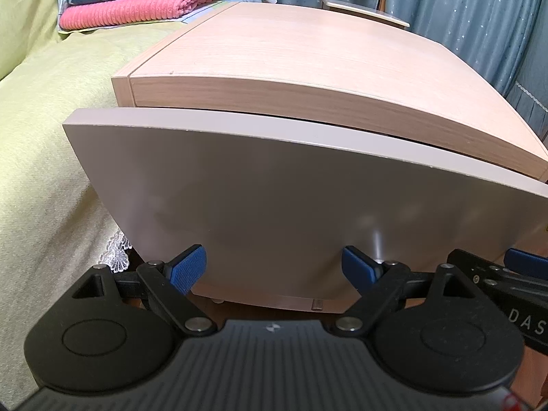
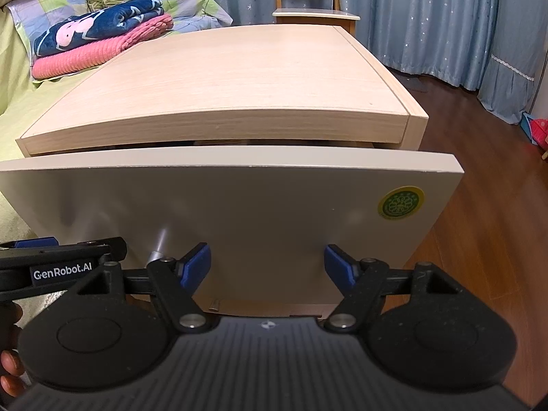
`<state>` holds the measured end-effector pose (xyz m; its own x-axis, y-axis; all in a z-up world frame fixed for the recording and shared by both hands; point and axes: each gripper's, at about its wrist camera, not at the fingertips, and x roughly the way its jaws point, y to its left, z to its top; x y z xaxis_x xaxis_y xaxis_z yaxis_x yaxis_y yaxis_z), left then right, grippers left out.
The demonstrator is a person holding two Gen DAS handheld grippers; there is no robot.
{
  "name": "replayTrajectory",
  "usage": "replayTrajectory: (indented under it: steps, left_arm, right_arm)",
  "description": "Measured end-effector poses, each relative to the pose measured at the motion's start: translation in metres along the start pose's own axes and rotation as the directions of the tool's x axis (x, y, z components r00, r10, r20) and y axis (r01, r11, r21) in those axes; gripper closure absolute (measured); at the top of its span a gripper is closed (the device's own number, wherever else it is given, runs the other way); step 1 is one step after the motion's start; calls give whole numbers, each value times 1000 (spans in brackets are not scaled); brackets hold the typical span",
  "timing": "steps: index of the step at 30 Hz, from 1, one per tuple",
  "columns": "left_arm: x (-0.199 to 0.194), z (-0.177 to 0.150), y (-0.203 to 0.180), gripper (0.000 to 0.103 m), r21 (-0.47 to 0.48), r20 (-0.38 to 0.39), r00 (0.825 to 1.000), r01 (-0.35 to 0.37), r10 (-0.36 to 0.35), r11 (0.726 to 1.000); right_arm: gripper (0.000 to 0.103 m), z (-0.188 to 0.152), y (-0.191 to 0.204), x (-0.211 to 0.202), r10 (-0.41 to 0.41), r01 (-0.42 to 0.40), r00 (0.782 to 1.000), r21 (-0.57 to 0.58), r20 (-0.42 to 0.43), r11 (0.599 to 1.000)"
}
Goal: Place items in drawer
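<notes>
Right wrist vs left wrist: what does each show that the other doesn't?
Right wrist only: a green-and-yellow sticker on the drawer front, bare wood floor, a person's fingers.
Left wrist only: lace trim on the bedspread.
Both: the drawer slightly ajar under the nightstand top, folded blankets, blue curtains, and the left gripper and right gripper open and empty.

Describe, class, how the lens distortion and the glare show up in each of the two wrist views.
Left wrist view: the fisheye bows the drawer front and the cabinet top into arcs, and a small bright streak of glare sits low on the drawer front. Right wrist view: the same bowing, black vignette in the corners, a glare streak above the left gripper, and the round sticker reads sharp.
</notes>
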<state>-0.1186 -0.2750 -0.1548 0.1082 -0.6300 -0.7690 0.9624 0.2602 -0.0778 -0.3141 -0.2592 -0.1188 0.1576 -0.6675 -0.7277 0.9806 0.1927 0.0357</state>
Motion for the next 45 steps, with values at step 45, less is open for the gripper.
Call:
replayTrajectory:
  steps: [45]
  left_arm:
    - [2, 2, -8, 15, -23, -2, 1000, -3, 3, 1000]
  right_arm:
    - [31, 7, 2, 9, -11, 11, 1000, -5, 9, 1000]
